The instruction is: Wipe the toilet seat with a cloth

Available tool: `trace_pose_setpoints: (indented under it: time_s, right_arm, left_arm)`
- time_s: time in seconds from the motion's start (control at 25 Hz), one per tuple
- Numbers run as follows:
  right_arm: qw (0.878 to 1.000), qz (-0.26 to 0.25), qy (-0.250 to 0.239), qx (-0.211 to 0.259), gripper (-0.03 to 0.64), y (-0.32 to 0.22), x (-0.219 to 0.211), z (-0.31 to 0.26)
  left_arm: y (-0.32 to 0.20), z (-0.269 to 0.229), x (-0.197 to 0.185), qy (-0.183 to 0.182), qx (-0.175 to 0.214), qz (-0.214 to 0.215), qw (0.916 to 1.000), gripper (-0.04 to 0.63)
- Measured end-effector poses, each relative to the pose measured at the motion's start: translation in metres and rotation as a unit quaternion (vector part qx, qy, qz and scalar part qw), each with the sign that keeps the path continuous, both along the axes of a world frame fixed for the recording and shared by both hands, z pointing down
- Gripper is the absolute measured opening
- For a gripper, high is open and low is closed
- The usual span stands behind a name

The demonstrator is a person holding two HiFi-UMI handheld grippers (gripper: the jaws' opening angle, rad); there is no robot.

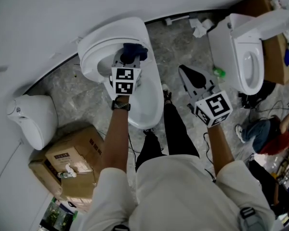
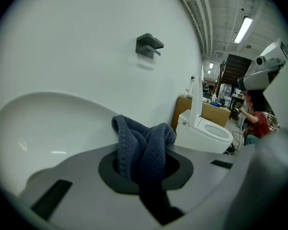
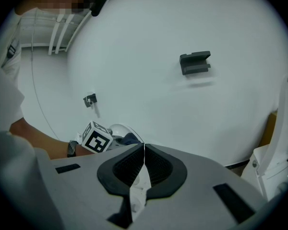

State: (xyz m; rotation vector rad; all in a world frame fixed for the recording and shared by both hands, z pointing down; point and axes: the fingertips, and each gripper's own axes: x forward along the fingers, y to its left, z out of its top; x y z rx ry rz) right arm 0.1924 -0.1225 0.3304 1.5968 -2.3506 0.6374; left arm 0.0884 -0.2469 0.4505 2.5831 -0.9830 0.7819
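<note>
**Item 1, left gripper** (image 1: 127,60): we record its jaws clenched on a dark blue cloth (image 1: 135,51). In the left gripper view the cloth (image 2: 144,147) is bunched in folds between the pads and stands out beyond them.

**Item 2, toilet seat** (image 1: 89,57): white, against the curved white wall. The cloth sits over its inner edge, on the side nearer the second toilet. We cannot tell whether cloth and seat touch.

**Item 3, right gripper** (image 1: 184,71): we note it clenched, pads meeting and nothing between them. It is held over the grey marbled floor (image 1: 180,37) between the two toilets, well apart from the cloth.

**Item 4, second toilet** (image 1: 245,57): white, lid raised, to the person's right.

**Item 5, cardboard box** (image 1: 72,158): on the floor to the left, near a white ceramic piece (image 1: 33,119).

**Item 6, wall bracket** (image 3: 196,63): dark, fixed to the white wall.

**Item 7, wristwatch** (image 1: 121,105): black, on the left forearm.

**Item 8, person in red** (image 1: 274,143): low on the floor at far right, beyond the second toilet.
</note>
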Motion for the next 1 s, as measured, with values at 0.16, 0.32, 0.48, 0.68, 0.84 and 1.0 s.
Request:
trace_pose_setpoints:
  time_s: [0.16, 0.32, 0.48, 0.68, 0.84, 1.0]
  right_arm:
    - [1.000, 0.008, 0.001, 0.003, 0.029, 0.001, 0.005, 0.002]
    - [1.000, 0.015, -0.003, -0.004, 0.029, 0.005, 0.012, 0.006]
    - [1.000, 0.021, -0.008, -0.013, 0.029, 0.011, 0.017, 0.016]
    - [0.999, 0.023, -0.013, -0.026, 0.029, 0.022, 0.015, 0.032]
    - [0.999, 0.013, -0.006, -0.030, 0.029, 0.028, 0.013, 0.041]
    - [0.999, 0.012, -0.001, -0.034, 0.029, 0.036, 0.017, 0.048]
  left_arm:
    - [0.004, 0.011, 0.008, 0.009, -0.007, -0.011, 0.9999, 0.046]
    - [0.009, 0.024, 0.012, 0.018, -0.016, -0.021, 0.9995, 0.048]
    - [0.009, 0.022, 0.011, 0.036, -0.005, -0.039, 0.9986, 0.048]
    - [0.021, 0.036, 0.016, 0.042, 0.001, -0.044, 0.9981, 0.046]
    - [0.028, 0.062, 0.014, 0.043, -0.011, -0.068, 0.9967, 0.046]
    - [0.028, 0.074, 0.020, 0.052, -0.002, -0.083, 0.9952, 0.046]
